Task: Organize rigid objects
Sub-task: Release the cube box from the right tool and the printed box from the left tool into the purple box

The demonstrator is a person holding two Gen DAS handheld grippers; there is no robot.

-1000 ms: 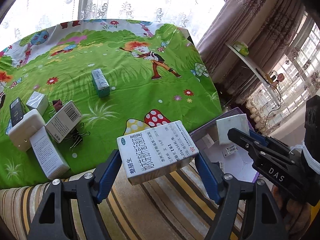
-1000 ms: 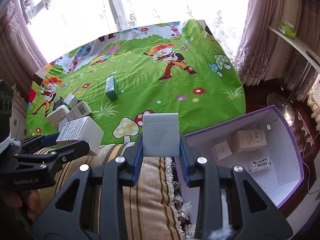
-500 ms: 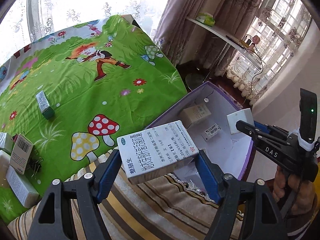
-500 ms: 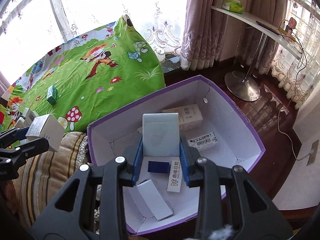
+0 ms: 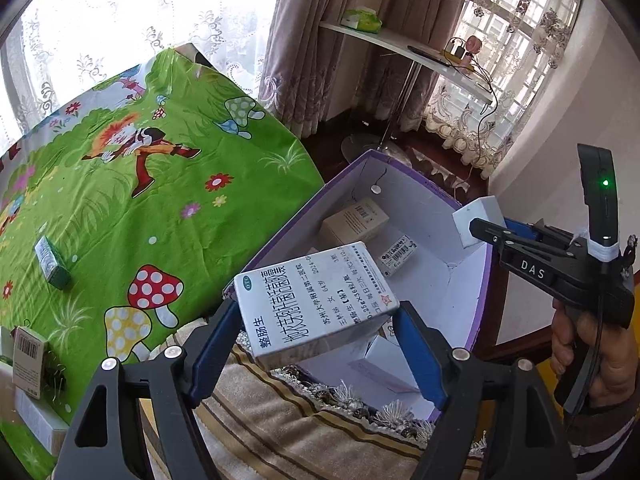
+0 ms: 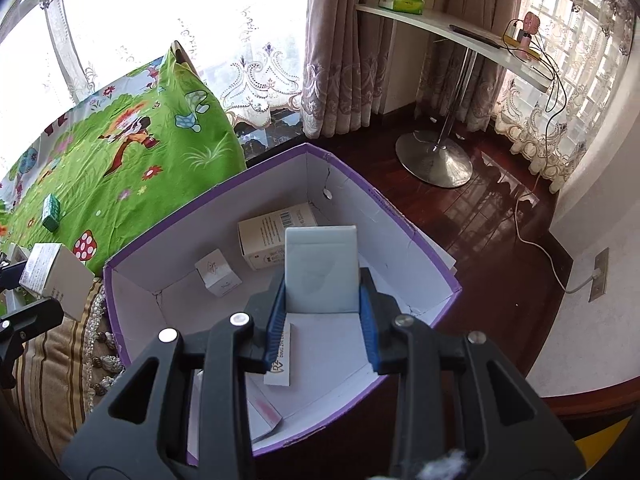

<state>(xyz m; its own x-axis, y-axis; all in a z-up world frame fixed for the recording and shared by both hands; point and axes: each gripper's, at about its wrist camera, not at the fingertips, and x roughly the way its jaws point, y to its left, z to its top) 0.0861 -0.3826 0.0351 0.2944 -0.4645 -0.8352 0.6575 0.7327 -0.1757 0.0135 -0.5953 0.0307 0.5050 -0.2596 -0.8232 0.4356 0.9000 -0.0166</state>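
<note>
My left gripper (image 5: 316, 314) carries a white medicine box (image 5: 316, 300) with blue print over the near left edge of a purple cardboard box (image 5: 280, 236). Its jaws are opening, and the blue pads still touch the box's sides. My right gripper (image 6: 322, 286) holds a pale blue box (image 6: 320, 264) upright above the white inside of the purple box (image 6: 374, 194). Those jaws are opening too, with the pads still against that box. In the left wrist view the right gripper (image 5: 480, 228) reaches in from the right. In the right wrist view the medicine box (image 6: 52, 280) shows at the left edge.
Inside the purple box lie a tan carton (image 6: 272, 236), a small white carton (image 6: 218, 276) and flat packets. A green cartoon cloth (image 5: 140, 200) carries a teal box (image 5: 50, 262) and more cartons (image 5: 28, 356). A striped cushion (image 5: 300, 420) lies below. A side table's metal foot (image 6: 434, 160) stands behind.
Both grippers swung right from the green cloth to above the purple box, each with its box still between the pads. The purple box now fills the right wrist view.
</note>
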